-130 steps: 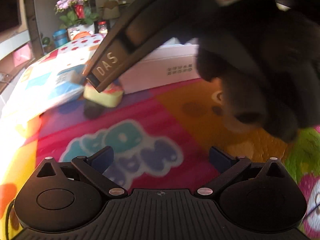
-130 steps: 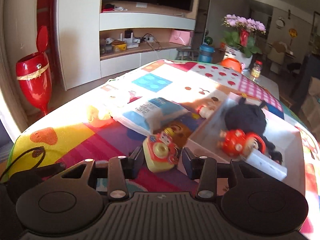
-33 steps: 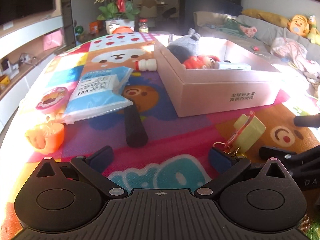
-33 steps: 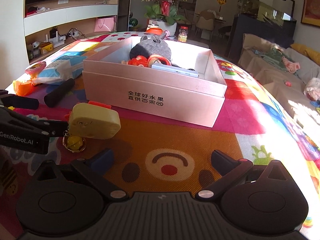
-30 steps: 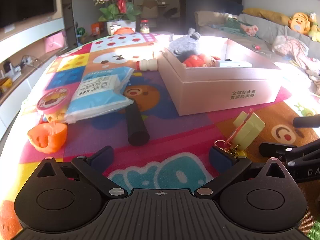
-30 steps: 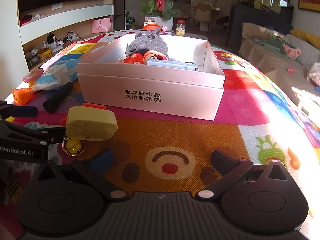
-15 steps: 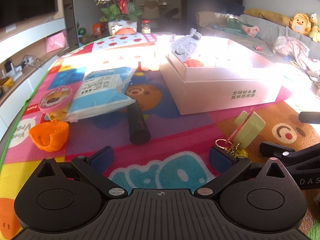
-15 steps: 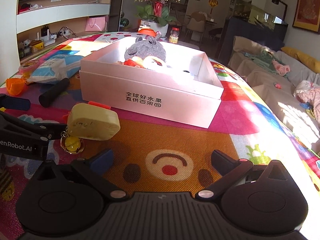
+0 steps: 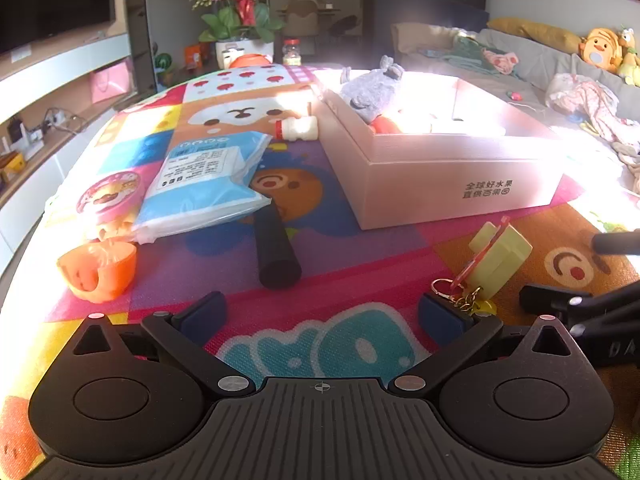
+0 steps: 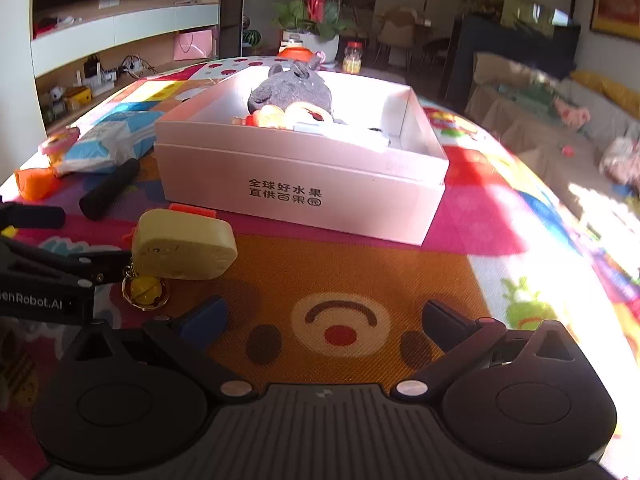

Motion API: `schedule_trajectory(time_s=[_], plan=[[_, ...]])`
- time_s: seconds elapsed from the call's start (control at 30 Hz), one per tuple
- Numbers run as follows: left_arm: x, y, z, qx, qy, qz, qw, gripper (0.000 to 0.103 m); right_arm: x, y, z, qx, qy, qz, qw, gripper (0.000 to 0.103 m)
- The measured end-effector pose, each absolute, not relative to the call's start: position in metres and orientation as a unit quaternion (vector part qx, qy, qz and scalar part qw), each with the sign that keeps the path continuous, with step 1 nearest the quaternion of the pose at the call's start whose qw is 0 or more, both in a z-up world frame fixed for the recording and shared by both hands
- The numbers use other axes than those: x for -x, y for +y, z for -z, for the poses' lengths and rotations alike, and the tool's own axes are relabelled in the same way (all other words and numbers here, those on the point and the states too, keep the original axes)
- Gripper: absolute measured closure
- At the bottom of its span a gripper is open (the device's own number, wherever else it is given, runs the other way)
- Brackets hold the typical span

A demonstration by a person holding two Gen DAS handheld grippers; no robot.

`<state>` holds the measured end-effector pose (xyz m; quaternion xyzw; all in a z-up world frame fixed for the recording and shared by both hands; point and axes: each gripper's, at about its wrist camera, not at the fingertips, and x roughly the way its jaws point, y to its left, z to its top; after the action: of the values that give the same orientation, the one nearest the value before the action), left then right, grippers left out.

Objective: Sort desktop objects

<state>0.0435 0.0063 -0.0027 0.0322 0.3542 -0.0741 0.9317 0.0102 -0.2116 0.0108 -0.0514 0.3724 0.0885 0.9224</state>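
**Yellow toy waits between two spread claws**

Yellow plastic, the toy (image 9: 498, 256) lies on the mat (image 9: 320, 264) just ahead of the left claw (image 9: 322, 314), off its right finger, its key ring (image 9: 442, 285) nearest that tip. From the right claw (image 10: 322, 318) it sits ahead and left. Both claws are spread, holding nothing. Farther ahead stands the pink box (image 10: 300, 184), already holding a grey plush (image 10: 290, 92), likely the toy's destination. Ahead-left of the left claw lie a black roller (image 9: 276, 248), blue packet (image 9: 208, 184) and orange cup (image 9: 96, 272), unsorted. Bright sun washes the cartoon mat; a flower pot (image 10: 316, 4) and sofa stand beyond
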Motion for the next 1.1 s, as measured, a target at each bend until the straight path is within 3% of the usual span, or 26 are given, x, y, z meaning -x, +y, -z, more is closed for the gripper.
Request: schedule_trajectory(time_s=[0.33,0.43,0.57,0.7,0.83,0.9,1.0,1.1], plan=[[-0.041,0.009,0.001,-0.033,0.358,0.082,0.929,0.000,-0.005,-0.207,-0.010,0.066,0.356,-0.090,0.928,0.000],[-0.029,0.023,-0.005,0.006,0.364,0.069,0.929,0.000,-0.005,-0.209,-0.010,0.060,0.361,-0.129,0.922,0.000],[-0.005,0.035,-0.019,-0.007,0.355,0.052,0.933,0.000,0.023,-0.196,-0.029,0.115,0.282,-0.182,0.935,0.002],[0.001,0.040,-0.026,-0.031,0.353,0.016,0.935,0.000,0.013,-0.184,-0.055,0.073,0.247,-0.223,0.940,0.016],[-0.007,0.035,-0.024,-0.046,0.372,-0.009,0.927,0.000,-0.027,-0.169,-0.048,0.055,0.297,-0.213,0.929,0.046],[-0.006,0.030,-0.027,-0.060,0.370,-0.006,0.927,0.000,-0.035,-0.172,-0.039,0.051,0.350,-0.216,0.910,0.048],[-0.004,0.024,-0.026,-0.082,0.364,-0.005,0.928,0.000,-0.010,-0.190,-0.032,0.078,0.361,-0.219,0.903,0.047],[-0.010,0.020,-0.019,-0.087,0.370,0.000,0.925,0.000,0.022,-0.213,-0.031,0.093,0.354,-0.229,0.902,0.040]])
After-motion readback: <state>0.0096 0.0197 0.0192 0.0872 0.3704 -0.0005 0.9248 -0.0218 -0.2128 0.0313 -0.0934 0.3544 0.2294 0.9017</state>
